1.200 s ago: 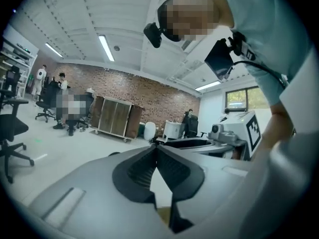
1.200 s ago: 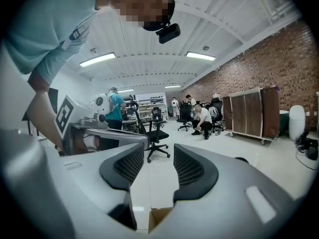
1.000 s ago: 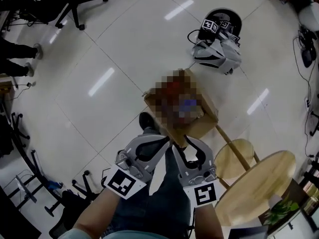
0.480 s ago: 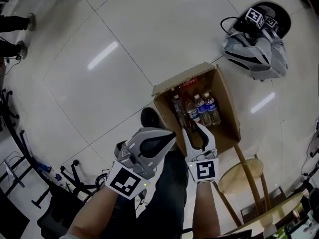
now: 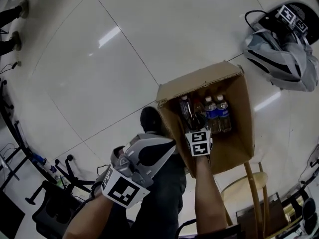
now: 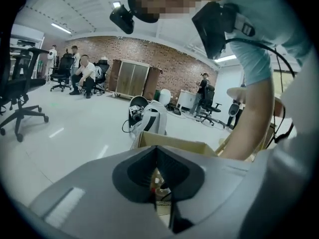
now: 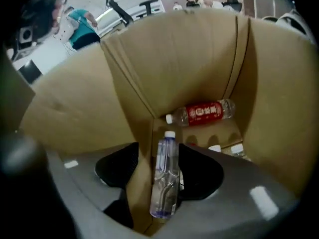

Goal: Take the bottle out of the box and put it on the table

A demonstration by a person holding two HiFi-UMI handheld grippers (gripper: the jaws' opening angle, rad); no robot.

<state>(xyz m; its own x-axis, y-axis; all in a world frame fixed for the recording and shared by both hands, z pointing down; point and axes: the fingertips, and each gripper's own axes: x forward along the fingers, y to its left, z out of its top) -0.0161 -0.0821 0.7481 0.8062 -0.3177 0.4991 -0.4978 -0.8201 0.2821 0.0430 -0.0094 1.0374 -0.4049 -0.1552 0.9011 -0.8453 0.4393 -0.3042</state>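
Jaws of the right gripper (image 7: 162,151) stand well apart, having just been opening, and a clear bottle (image 7: 164,183) with a white cap sits between them. The pad on one side lies right beside the bottle. The other pad is set off from it, with a fold of the cardboard wall showing in the gap, so nothing is clamped. The bottle is inside the box (image 7: 174,59), its cap pointing away from the camera and its base close to the gripper's throat. Beyond it a red-labelled bottle (image 7: 202,112) lies on its side against the far wall.

From the head view the right gripper (image 5: 199,141) is lowered into the open top of the box (image 5: 199,78), its marker cube facing up. The clear bottle (image 5: 185,111) is near the box's left wall, and two blue-labelled bottles (image 5: 217,114) are beside it.

The left gripper (image 5: 171,144) hangs outside the box, above the person's leg. In its own view the left gripper (image 6: 157,151) has its tips together, with only a thin slit lower down and nothing held.
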